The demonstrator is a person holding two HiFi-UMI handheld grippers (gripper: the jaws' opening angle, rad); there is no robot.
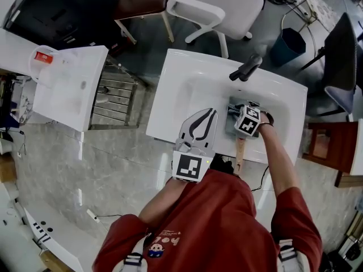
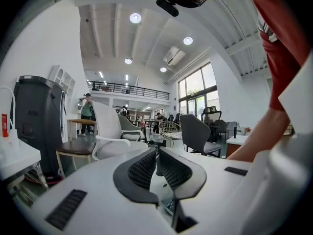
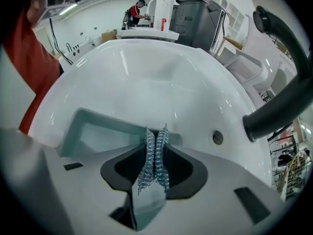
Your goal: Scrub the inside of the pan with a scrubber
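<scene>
White sink (image 1: 170, 95) is taking up the middle of the head view, and its basin is filling most of the right gripper view (image 3: 146, 77). Person in a red shirt (image 1: 210, 225) is leaning over its near edge. White chair (image 1: 221, 4) is standing behind the sink, with a second white worktop (image 1: 68, 84) sitting off to the left, well apart. Pan (image 1: 233, 113) is lying in the basin on the right side, below the faucet. Its wooden handle (image 1: 240, 154) is pointing back over the near rim toward the person. In the right gripper view the pan (image 3: 93, 131) is showing as a pale, straight-walled tray just under the fingers. Left gripper (image 1: 211, 113) is hovering over the left part of the basin, beside the pan and not touching it. In its own view its fingers (image 2: 139, 170) are meeting at the tips, clenched on nothing (image 2: 156, 153), and aiming out at the room. Right gripper (image 1: 248, 120) is reaching down into the pan, marker cube facing up. Dark faucet (image 1: 245, 68) is sticking out over the basin, arching in at the right of the right gripper view (image 3: 279, 102). Steel mesh scrubber (image 3: 154, 155) is being pinched edge-on between the right gripper's fingers (image 3: 155, 131), over the pan; actual contact with the pan floor isn't readable.
</scene>
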